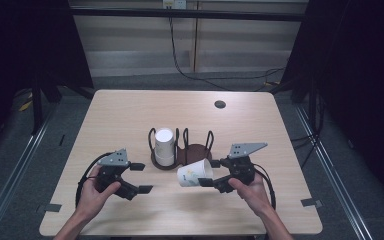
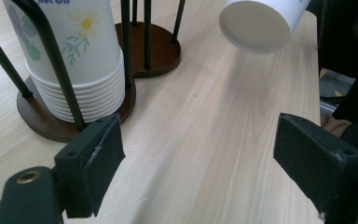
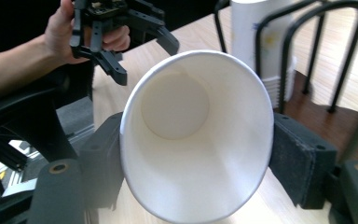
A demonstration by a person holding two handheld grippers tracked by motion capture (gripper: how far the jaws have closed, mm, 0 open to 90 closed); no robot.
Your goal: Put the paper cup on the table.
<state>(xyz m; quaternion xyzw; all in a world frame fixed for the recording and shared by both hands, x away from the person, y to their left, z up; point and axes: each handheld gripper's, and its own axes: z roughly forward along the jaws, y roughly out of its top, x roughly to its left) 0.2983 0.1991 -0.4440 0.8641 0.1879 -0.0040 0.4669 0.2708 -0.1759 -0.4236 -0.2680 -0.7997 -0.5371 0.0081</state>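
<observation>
A dark brown cup holder (image 1: pixel 196 153) with black wire loops stands mid-table. A stack of white paper cups (image 1: pixel 164 146) with a flower print sits upside down in its left bay (image 2: pixel 74 56). My right gripper (image 1: pixel 207 173) is shut on a single white paper cup (image 1: pixel 195 173), held on its side above the table in front of the holder's right bay. Its mouth faces the right gripper view (image 3: pixel 198 135); its base (image 2: pixel 255 24) faces the left one. My left gripper (image 1: pixel 141 177) hovers open and empty at the front left (image 2: pixel 200 168).
A round cable hole (image 1: pixel 220 104) sits near the table's far edge. The person's other hand and the left gripper (image 3: pixel 116 37) show in the right gripper view. Dark floor and metal rails flank the table.
</observation>
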